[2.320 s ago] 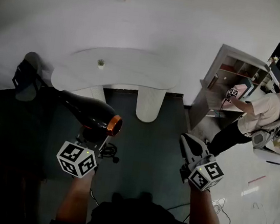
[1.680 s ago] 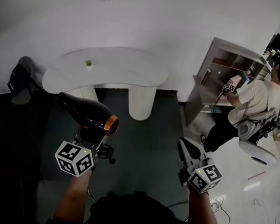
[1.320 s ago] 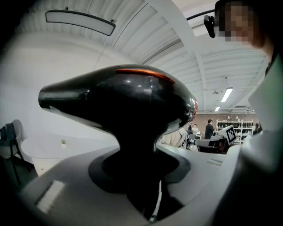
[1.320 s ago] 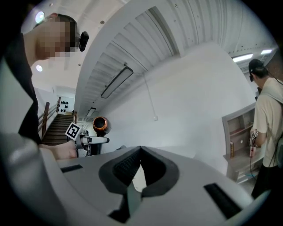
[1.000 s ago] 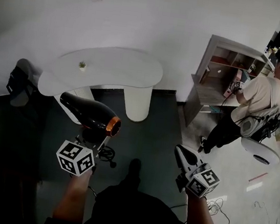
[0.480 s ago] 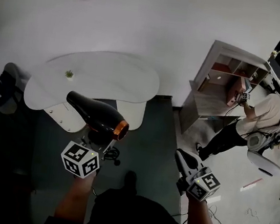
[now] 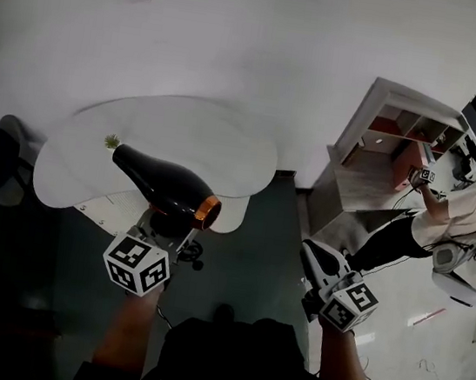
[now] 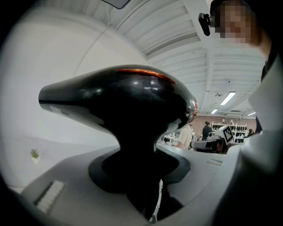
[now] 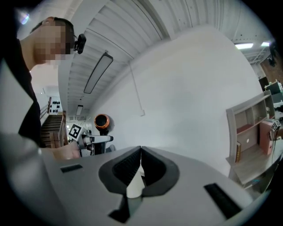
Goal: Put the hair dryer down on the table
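Observation:
A black hair dryer (image 7: 163, 186) with an orange ring at its mouth is held up in the air, its barrel lying level. My left gripper (image 7: 166, 224) is shut on its handle from below. In the left gripper view the dryer's body (image 8: 119, 103) fills the middle and its dark handle runs down between the jaws of the left gripper (image 8: 142, 185). In the head view the dryer overlaps the near edge of the white kidney-shaped table (image 7: 192, 139). My right gripper (image 7: 316, 256) hangs over the floor to the right, shut and empty; its jaws (image 9: 140, 161) meet along their length.
A tiny green plant (image 7: 110, 140) stands on the table's left part. A dark chair (image 7: 3, 152) is left of the table. A grey shelf unit (image 7: 389, 149) stands against the wall at right, with a person (image 7: 463, 212) beside it. Cables lie on the floor.
The whole view has closed in on the table. The dryer, earlier seen over the dark floor, now overlaps the table's near edge. Both grippers keep the same hold.

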